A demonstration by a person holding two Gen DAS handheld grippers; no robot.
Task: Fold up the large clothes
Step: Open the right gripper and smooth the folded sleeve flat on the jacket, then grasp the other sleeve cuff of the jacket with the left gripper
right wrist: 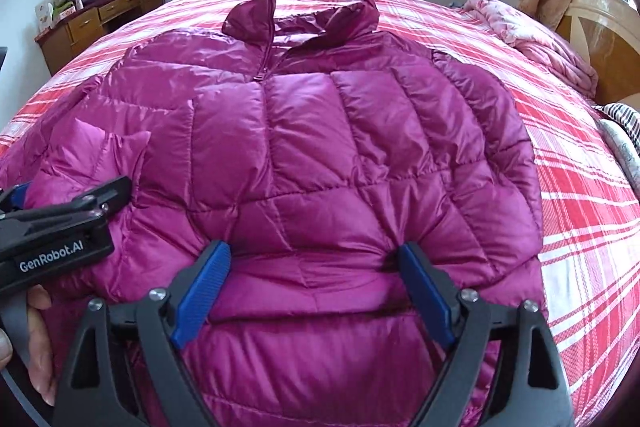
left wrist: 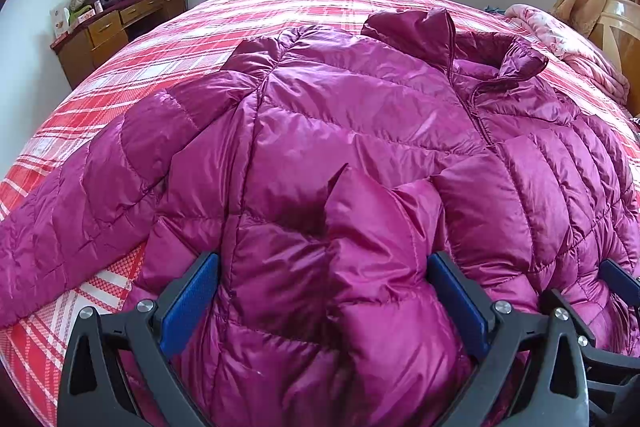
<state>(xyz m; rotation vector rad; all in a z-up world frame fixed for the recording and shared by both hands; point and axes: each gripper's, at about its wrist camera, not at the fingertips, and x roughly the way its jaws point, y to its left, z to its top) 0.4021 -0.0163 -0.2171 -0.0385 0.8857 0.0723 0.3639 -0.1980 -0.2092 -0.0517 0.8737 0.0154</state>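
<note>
A magenta puffer jacket lies front up on the red plaid bed, zipped, with its collar at the far end. One sleeve stretches out to the left. My left gripper stands wide open at the near hem. Puffy fabric bulges up between its blue pads. My right gripper is open too and pushed down on the jacket further right along the hem, with a roll of fabric between its fingers. A hand holds the left gripper's handle.
A wooden dresser piled with clutter stands at the back left under a window. A pink quilt is bunched at the right by the headboard. A striped cloth lies at the right edge of the bed.
</note>
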